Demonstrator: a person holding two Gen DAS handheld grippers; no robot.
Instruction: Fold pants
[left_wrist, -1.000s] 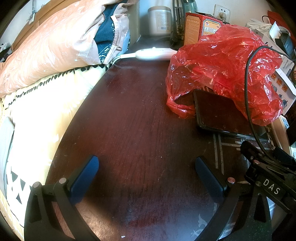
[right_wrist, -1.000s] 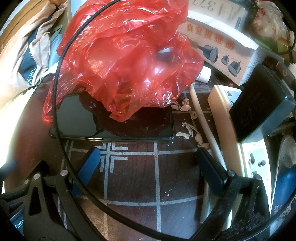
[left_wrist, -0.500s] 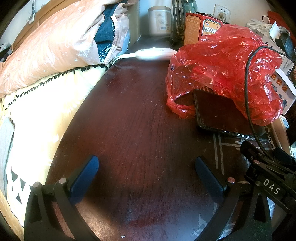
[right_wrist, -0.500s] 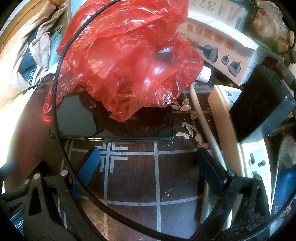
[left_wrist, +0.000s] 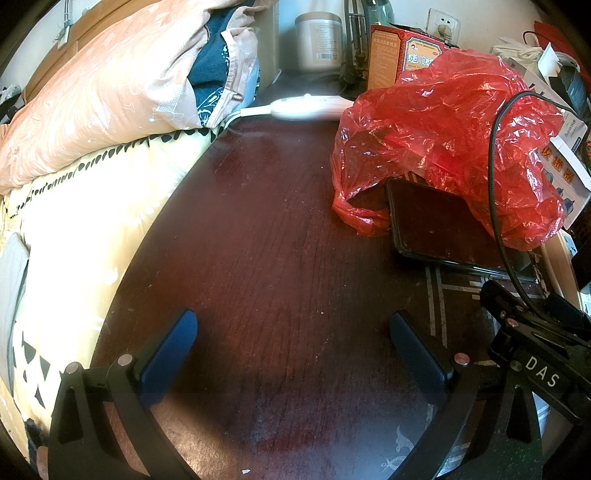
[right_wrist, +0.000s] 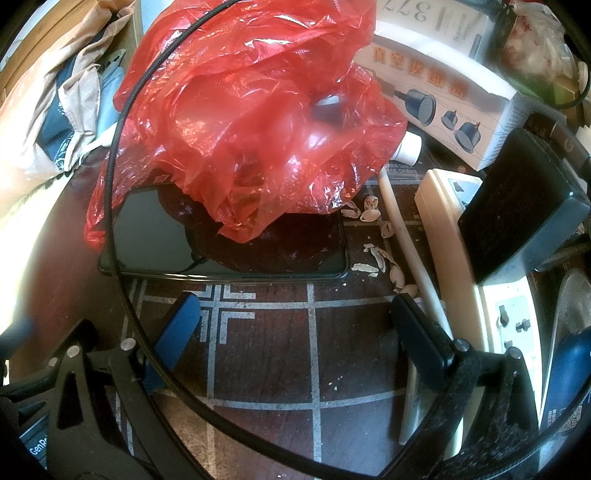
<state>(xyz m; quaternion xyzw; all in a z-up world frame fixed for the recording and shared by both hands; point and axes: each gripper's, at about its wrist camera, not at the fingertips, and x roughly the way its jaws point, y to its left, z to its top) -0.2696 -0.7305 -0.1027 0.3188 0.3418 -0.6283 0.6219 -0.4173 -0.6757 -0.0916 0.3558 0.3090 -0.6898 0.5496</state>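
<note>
Left wrist view: shows the left gripper (left_wrist: 291, 321) with jaws spread wide, holding nothing, blue pads over bare dark wood of the table (left_wrist: 277, 240). Finds no cloth between or touching the jaws. Cannot make out the pants for certain in either view. Notes only a strip of grey cloth (left_wrist: 11, 288) at the far left edge, well apart from the jaws, lying on the cream quilt (left_wrist: 92, 221) beside the table; cannot tell whether it belongs to the pants. Further out, picks up a peach pillow (left_wrist: 92, 92) atop the quilt, a white corded controller (left_wrist: 306, 107) at the table's far edge, and a red bag (left_wrist: 443, 122) slumped over the far end of a black phone (left_wrist: 436, 221).

Right wrist view: shows the right gripper (right_wrist: 295, 303) likewise spread wide and holding nothing, over the table's white-lined patch, just short of the phone's near edge. Catches a black cable (right_wrist: 110, 184) arcing across the bag and down past the left finger. To the right, finds nut shells (right_wrist: 380, 258) scattered beside a white power strip (right_wrist: 454, 258) with a black adapter (right_wrist: 517, 206) plugged in, and a white box (right_wrist: 443, 92) behind.

Compared with a second ago: finds no difference in either view, both grippers as wide and in the same place, bag, phone and cable unmoved.
</note>
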